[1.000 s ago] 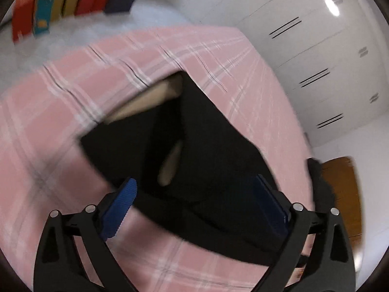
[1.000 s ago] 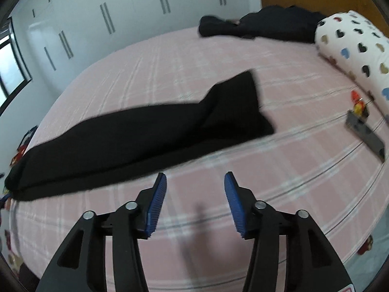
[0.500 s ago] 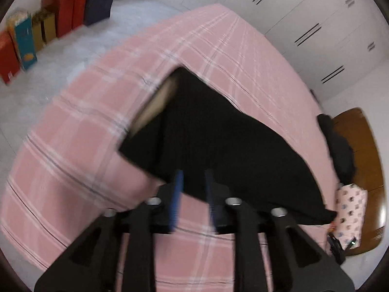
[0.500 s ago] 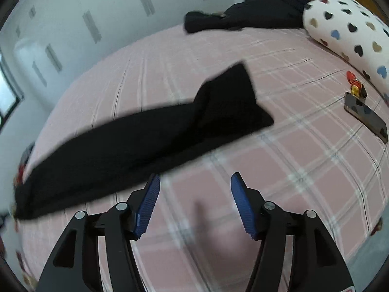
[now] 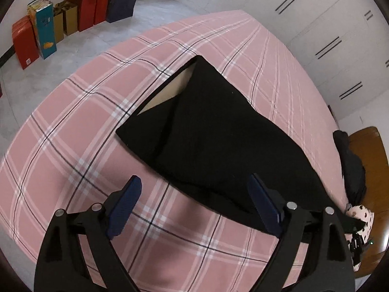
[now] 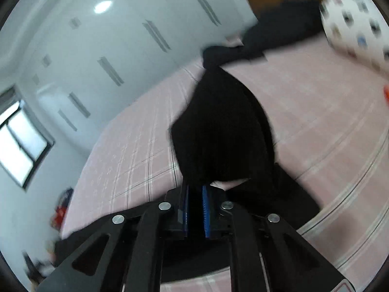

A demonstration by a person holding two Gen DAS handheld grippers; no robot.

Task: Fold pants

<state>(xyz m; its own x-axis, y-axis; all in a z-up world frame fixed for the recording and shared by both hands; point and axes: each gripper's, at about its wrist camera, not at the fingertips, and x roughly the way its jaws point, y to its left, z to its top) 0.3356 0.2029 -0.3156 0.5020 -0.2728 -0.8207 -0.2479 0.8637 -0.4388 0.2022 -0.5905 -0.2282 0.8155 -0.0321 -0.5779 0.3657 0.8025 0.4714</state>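
Note:
Black pants (image 5: 218, 141) lie across the pink plaid bed (image 5: 73, 126), the waist with its beige lining at the far end. My left gripper (image 5: 194, 182) hovers over their near edge. Its jaws are opening wide, and the cloth lies under them, untouched by the pads. In the right wrist view, my right gripper (image 6: 197, 206) is closing, its blue pads (image 6: 206, 206) pinching a bunch of the black pants (image 6: 218, 133). The cloth rises in a hump from the jaws, lifted off the bed (image 6: 316, 102).
Coloured gift bags (image 5: 80, 7) stand on the floor past the bed's far edge. A heart-print pillow (image 6: 357, 19) and a dark heap of clothes (image 6: 279, 24) lie by the wooden headboard. White wardrobe doors (image 6: 121, 48) run along one side.
My left gripper narrowed, then opened wide again, staying near the waist end. My right gripper moved in on the pants and shut on the black cloth, raising it.

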